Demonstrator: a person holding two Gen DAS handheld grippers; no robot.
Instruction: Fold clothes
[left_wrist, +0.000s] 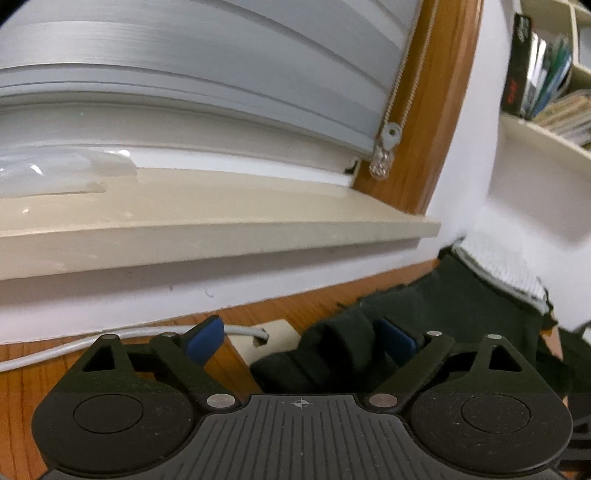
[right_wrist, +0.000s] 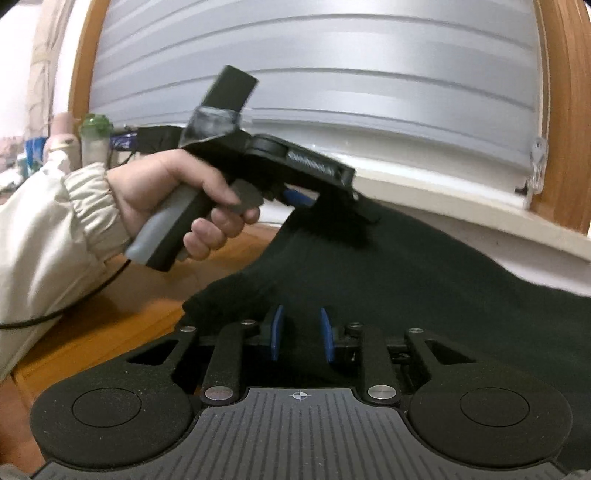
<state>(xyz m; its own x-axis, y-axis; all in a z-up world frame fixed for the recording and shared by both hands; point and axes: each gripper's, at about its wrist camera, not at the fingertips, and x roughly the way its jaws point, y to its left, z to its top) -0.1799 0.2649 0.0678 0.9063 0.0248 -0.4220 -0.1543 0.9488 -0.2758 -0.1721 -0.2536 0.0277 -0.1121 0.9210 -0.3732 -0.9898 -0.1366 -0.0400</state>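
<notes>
The left hand-held gripper (left_wrist: 301, 338) stands wide, blue pads apart, a bunched fold of the black knitted garment (left_wrist: 436, 314) between them over the orange wooden counter (left_wrist: 122, 369); the right hand-held gripper (right_wrist: 301, 334) is narrow with cloth between its pads, though whether it pinches is unclear; the garment's long axis stretches rightward.

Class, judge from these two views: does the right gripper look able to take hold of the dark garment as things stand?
Probably yes: the right gripper has its fingers apart, with the dark garment lying directly ahead and nothing visible between them.
</notes>
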